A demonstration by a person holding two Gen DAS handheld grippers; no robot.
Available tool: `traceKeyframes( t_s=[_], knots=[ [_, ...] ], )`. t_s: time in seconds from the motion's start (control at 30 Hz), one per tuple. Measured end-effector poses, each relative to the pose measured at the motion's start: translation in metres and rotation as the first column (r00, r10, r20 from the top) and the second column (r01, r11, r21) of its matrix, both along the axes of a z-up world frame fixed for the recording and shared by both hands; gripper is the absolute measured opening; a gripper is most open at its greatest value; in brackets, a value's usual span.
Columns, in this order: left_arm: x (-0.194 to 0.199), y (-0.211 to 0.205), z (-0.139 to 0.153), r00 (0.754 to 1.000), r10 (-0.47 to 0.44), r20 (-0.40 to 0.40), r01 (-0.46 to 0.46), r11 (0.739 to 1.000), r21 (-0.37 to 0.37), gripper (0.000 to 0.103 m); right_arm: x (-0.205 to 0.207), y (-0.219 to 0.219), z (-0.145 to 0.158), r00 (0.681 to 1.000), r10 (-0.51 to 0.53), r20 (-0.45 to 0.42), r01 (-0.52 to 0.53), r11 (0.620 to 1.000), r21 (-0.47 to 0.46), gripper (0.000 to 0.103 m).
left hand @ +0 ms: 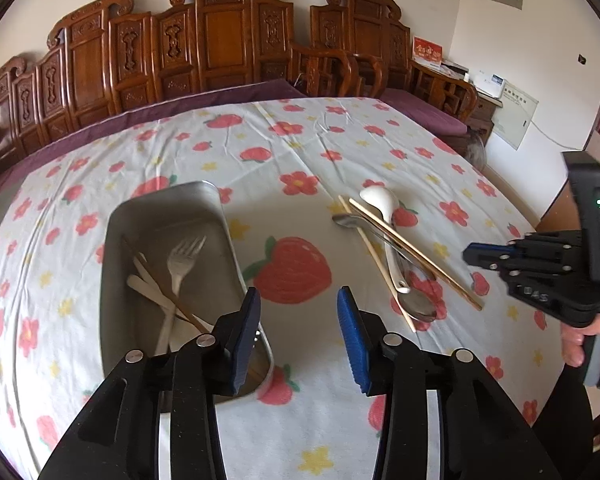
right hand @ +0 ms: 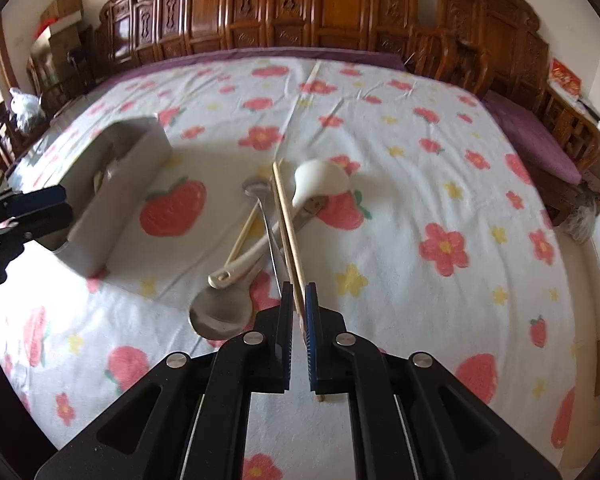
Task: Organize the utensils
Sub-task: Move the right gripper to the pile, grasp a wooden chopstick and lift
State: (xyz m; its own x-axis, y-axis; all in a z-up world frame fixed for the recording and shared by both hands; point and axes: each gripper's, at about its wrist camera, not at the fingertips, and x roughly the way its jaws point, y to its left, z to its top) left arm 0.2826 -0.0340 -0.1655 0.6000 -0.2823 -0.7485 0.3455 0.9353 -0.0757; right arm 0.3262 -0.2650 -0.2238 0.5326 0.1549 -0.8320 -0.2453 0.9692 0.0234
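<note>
Lying in a loose heap on the flowered surface (left hand: pixel 300 168) are two pale chopsticks, one white ceramic spoon (left hand: pixel 384 216) and two metal spoons, the larger one (right hand: pixel 220 312) nearest the right gripper (right hand: pixel 299 312). One chopstick (right hand: pixel 286 224) runs between that gripper's blue pads, which are pressed together on its near end; the other chopstick (left hand: pixel 374 264) lies flat under the heap. One metal tray (left hand: pixel 116 240) sits to the left of the heap, well apart from it.

Only the left wrist view looks into the tray: one fork (left hand: pixel 180 268), pale flat utensils and a thin brown stick lie inside. The left gripper (left hand: pixel 298 300) is spread, nothing between its pads, over the tray's near right corner. Only the right wrist view shows the pinch on the chopstick; the left view shows the right gripper from the side, with a hand (left hand: pixel 592 340) on its handle.
</note>
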Motion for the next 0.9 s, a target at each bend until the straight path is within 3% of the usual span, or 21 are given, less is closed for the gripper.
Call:
traceKeyframes(
  t_s=[0.4, 0.9],
  knots=[
    [-0.004, -0.013, -0.011, 1.000, -0.017, -0.013, 0.018, 1.000, 0.020, 0.042, 0.034, 0.004, -0.032, 0.997, 0.020, -0.070, -0.022, 0.999, -0.035, 0.007],
    [-0.004, -0.014, -0.014, 1.000, -0.020, -0.017, 0.020, 1.000, 0.023, 0.042, 0.043, 0.012, -0.032, 0.995, 0.058, -0.081, -0.062, 0.997, -0.053, 0.007]
  ],
)
